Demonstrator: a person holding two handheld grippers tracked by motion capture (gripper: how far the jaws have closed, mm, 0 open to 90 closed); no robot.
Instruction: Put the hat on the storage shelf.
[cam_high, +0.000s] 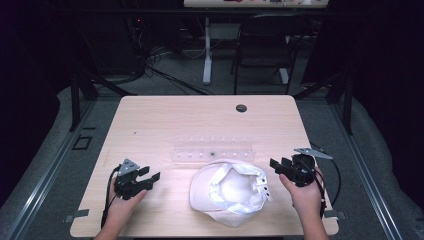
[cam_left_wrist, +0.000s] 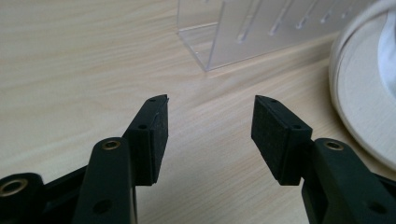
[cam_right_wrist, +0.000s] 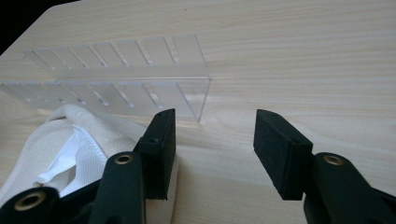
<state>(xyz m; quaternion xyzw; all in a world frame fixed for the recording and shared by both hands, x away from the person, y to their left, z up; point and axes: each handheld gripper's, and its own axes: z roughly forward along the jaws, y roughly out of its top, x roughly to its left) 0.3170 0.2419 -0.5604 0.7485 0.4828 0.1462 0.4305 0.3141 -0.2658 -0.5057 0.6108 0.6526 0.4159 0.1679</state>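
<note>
A pale wooden bench (cam_high: 150, 120) carries a white cap (cam_high: 227, 192) lying upside down near its front edge. Just behind the cap lies a clear plastic rack (cam_high: 212, 151) with slots. A dark hole (cam_high: 241, 108) sits near the bench's far edge. Beyond stands a black chair (cam_high: 265, 42).

High view: fixed above near edge of worktop (cam_high: 150, 120), facing forward and down, whole top visible. Both gripper views: low, close to surface, facing inward. All three share clear slotted rack (cam_high: 214, 151) and white cap (cam_high: 227, 192).
</note>
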